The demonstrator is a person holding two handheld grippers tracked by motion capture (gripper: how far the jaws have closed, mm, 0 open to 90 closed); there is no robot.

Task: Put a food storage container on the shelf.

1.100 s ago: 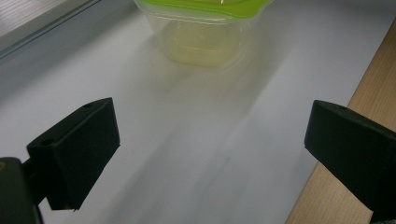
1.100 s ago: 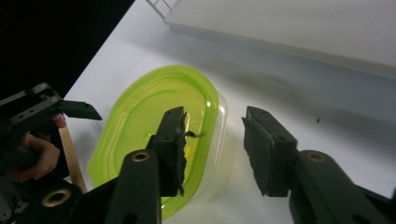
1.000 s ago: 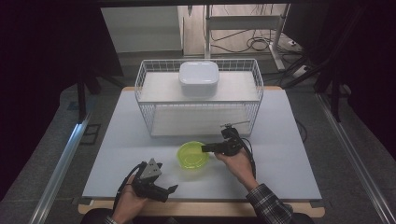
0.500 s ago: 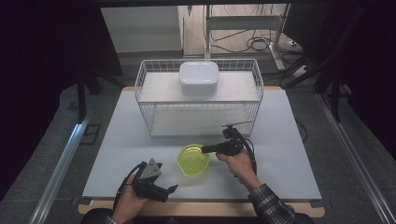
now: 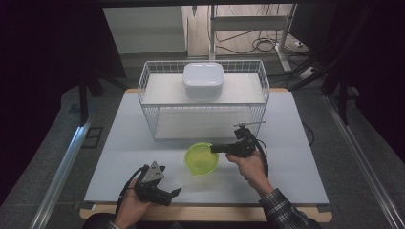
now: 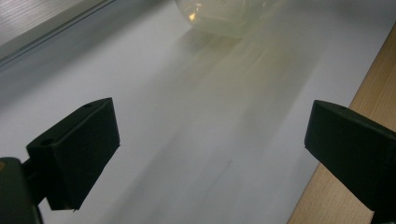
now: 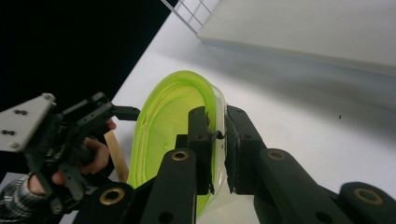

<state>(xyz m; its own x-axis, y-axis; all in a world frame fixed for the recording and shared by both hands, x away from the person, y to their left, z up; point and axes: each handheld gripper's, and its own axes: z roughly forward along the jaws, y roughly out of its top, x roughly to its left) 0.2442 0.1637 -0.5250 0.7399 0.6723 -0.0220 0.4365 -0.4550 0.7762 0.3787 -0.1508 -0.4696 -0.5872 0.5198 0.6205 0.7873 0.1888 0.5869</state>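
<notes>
A translucent lime-green bowl (image 5: 201,159) hangs just above the white table, in front of the wire basket. My right gripper (image 5: 215,148) reaches it from the right. Its jaws have just been closing and now pinch the bowl's rim between them. In the right gripper view the right gripper (image 7: 215,116) has one pad inside and one pad outside the wall of the tilted bowl (image 7: 163,121). My left gripper (image 5: 169,180) rests near the table's front left, open, with nothing between its fingers. In the left gripper view the left gripper (image 6: 210,135) points across bare table toward the blurred bowl (image 6: 224,18).
A white wire basket (image 5: 143,90) stands at the back of the table with a white lidded container (image 5: 203,80) on its top shelf. The white tabletop (image 5: 296,157) has a wooden front edge (image 6: 369,98). Cables and a metal frame lie on the floor behind.
The right gripper's jaws have shut on the bowl's rim. The right hand has risen a little, and the bowl has come up and shifted slightly right. The left gripper has stayed put.
</notes>
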